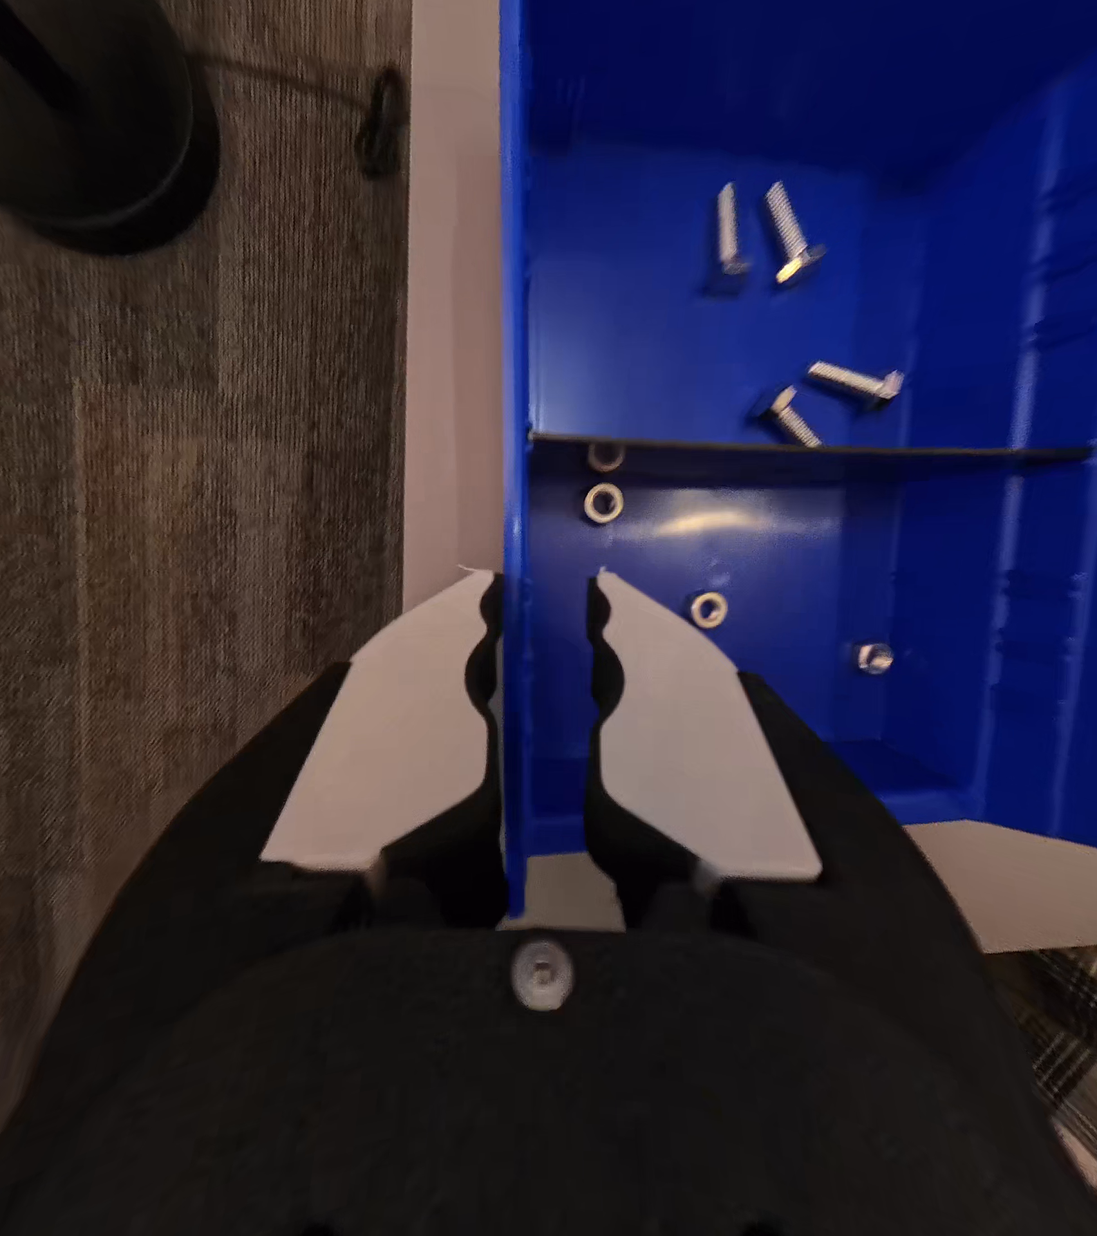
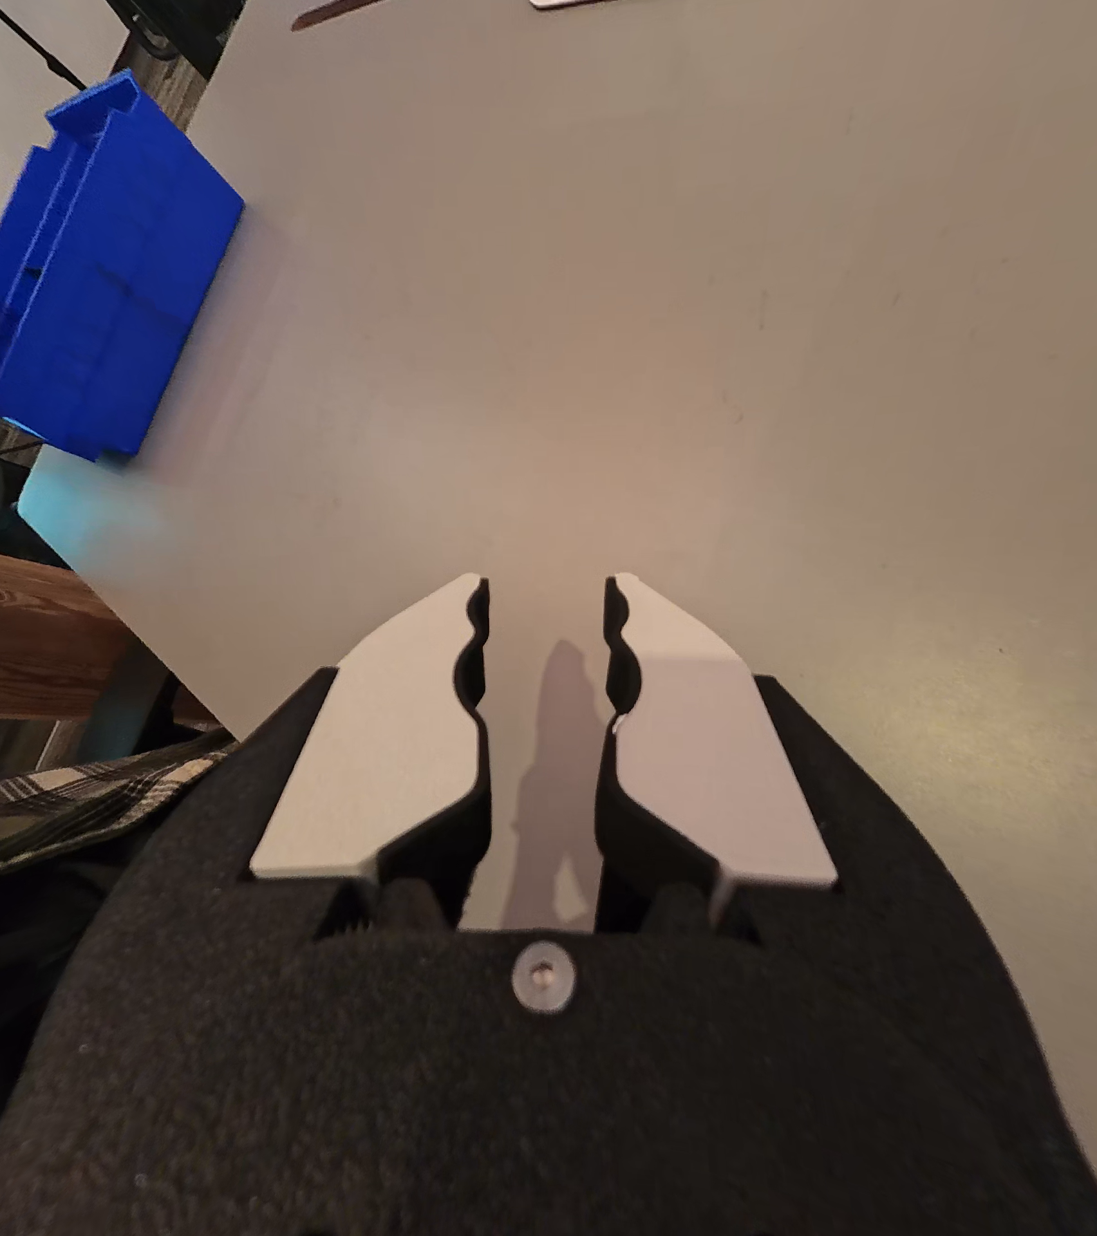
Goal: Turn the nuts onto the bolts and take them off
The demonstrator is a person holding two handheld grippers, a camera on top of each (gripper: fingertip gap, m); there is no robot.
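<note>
Left gripper [image 1: 546, 575], jaws parted, straddles the side wall of a blue plastic bin [image 1: 1034, 468] on the pale table [image 2: 666, 267]; silver bolts [image 1: 790, 234] lie beyond its black divider [image 1: 934, 453], silver nuts [image 1: 603, 501] on the near side. Right gripper [image 2: 547, 582] hovers open and empty over bare table.

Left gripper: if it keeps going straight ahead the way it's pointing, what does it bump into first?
Probably the blue bin's side wall. The open left gripper straddles that wall, one finger outside, one inside. The nearest nut lies slightly right of that line, so it may be missed; depth is unclear.
</note>
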